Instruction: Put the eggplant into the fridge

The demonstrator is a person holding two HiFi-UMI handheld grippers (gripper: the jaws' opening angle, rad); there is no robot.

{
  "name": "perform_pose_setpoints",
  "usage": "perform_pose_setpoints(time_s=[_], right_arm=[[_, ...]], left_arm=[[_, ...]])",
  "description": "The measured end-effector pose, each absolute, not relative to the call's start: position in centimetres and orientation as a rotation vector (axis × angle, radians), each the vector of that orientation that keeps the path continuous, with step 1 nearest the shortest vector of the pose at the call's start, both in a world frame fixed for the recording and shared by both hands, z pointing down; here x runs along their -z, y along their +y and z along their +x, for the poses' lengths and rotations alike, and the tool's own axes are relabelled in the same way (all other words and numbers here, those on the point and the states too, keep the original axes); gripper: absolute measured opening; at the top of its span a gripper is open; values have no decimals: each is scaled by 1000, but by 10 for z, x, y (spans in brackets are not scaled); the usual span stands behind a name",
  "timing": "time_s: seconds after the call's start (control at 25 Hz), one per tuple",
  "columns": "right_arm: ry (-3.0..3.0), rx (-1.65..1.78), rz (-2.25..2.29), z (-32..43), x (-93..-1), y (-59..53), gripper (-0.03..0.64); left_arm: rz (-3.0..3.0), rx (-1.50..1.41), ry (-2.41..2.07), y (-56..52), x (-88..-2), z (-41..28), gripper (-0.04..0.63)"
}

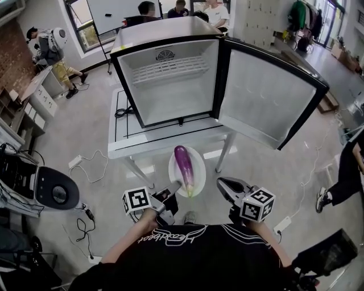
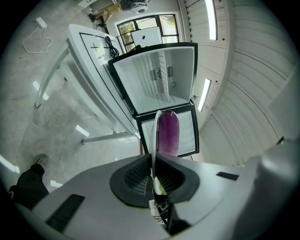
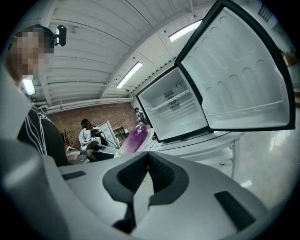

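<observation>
Plate (image 1: 199, 168) with the eggplant (image 1: 183, 166) lying loose on it is pinched at its near rim by the left gripper (image 1: 172, 200), jaws almost together on the thin edge. The bite looks shallow, though the view is tight. The right gripper (image 1: 223, 185) is closed on nothing. We keep the plate level and steer it into the open fridge (image 1: 170, 94), under the wire shelf (image 1: 165, 69), clear of the door (image 1: 261, 96).

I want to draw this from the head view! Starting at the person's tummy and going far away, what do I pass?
From near to far: black shirt → left hand-held gripper → plate with the eggplant on it → white table → open fridge → people at the back.
</observation>
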State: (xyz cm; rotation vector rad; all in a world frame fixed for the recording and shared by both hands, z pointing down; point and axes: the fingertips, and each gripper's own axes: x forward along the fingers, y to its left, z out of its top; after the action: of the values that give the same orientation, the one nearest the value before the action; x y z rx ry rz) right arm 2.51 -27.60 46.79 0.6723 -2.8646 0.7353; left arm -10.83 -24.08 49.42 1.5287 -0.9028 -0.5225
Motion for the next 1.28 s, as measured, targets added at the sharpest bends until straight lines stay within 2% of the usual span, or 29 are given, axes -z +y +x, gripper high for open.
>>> perform_pose_setpoints(time_s=[0.56, 1.28], right_arm=[[-2867, -655, 712, -55, -468, -387, 6], [-2799, -748, 816, -46, -500, -430, 6]], left_arm=[[1568, 481, -904, -357, -500, -187, 31], [1521, 410, -934, -404, -525, -191, 31]])
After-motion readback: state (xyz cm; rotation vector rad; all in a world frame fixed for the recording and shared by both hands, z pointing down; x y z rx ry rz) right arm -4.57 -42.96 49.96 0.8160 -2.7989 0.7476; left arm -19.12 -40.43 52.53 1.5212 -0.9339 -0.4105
